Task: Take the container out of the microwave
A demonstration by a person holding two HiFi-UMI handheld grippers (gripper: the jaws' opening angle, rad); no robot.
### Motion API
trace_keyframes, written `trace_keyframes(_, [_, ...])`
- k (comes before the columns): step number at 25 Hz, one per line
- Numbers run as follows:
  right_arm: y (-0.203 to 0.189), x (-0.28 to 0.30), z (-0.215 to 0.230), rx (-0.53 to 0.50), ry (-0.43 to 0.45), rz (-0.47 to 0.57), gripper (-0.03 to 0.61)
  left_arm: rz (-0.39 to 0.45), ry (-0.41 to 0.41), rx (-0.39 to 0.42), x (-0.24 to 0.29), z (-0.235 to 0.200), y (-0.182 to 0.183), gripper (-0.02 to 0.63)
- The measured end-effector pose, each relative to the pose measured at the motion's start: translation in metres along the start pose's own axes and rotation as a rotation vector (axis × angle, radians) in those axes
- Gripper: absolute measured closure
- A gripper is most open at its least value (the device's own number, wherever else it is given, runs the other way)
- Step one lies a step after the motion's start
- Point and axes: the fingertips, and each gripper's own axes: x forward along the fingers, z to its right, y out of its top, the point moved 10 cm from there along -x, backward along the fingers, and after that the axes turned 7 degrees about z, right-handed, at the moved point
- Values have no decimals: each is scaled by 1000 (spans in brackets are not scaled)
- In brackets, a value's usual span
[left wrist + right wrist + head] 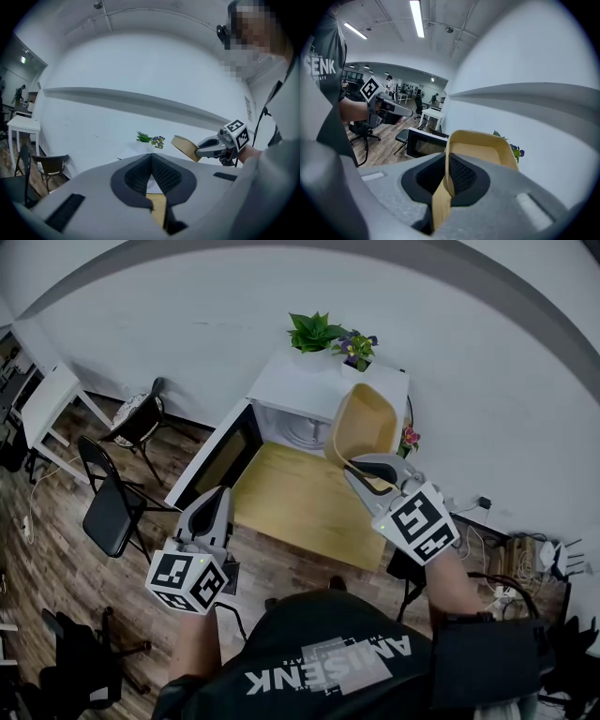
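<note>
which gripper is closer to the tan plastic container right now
Right. The right gripper is shut on the rim of the tan plastic container, in front of the open white microwave. The left gripper, shut and empty, is apart from it, nearer the microwave door.

A green plant (314, 331) and purple flowers (357, 346) are seen side by side at twelve o'clock, against the white wall (187, 315). A black folding chair (110, 510) is set at nine o'clock on the wood floor (52, 563); cables (506, 568) are strewn at four o'clock.
</note>
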Motion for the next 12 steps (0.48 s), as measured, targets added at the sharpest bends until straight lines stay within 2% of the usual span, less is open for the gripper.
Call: trace_keyframes(12, [2,3,-2,7,-22,-3,552,6,0,5,-1,-6,1,612])
